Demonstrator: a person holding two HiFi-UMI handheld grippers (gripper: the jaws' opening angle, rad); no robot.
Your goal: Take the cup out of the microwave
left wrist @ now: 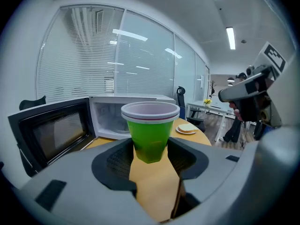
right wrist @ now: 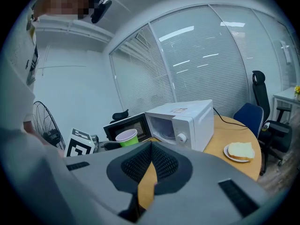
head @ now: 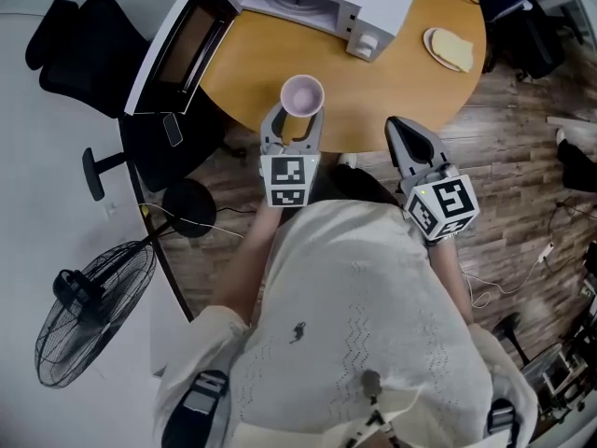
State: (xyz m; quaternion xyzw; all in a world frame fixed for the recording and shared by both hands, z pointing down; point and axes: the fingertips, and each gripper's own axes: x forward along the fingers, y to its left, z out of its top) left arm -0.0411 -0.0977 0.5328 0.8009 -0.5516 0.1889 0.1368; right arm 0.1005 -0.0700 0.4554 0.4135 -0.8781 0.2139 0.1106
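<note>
Cup (left wrist: 150, 130) stands upright, long axis vertical, pinched low on its wall between the fingers (left wrist: 117, 161) of the left gripper (left wrist: 151, 150). It is already outside the microwave (left wrist: 112, 118), out in front of the open cavity and over the bench (head: 392, 82), with its base seemingly clear of the surface. The door (head: 182, 45) hangs open on the microwave's left. The right gripper (right wrist: 149, 165) sits further from the microwave than the cup, well apart from it, fingers (right wrist: 136, 165) pressed together on nothing. The left gripper alone governs the set-down, which probably goes straight down.
</note>
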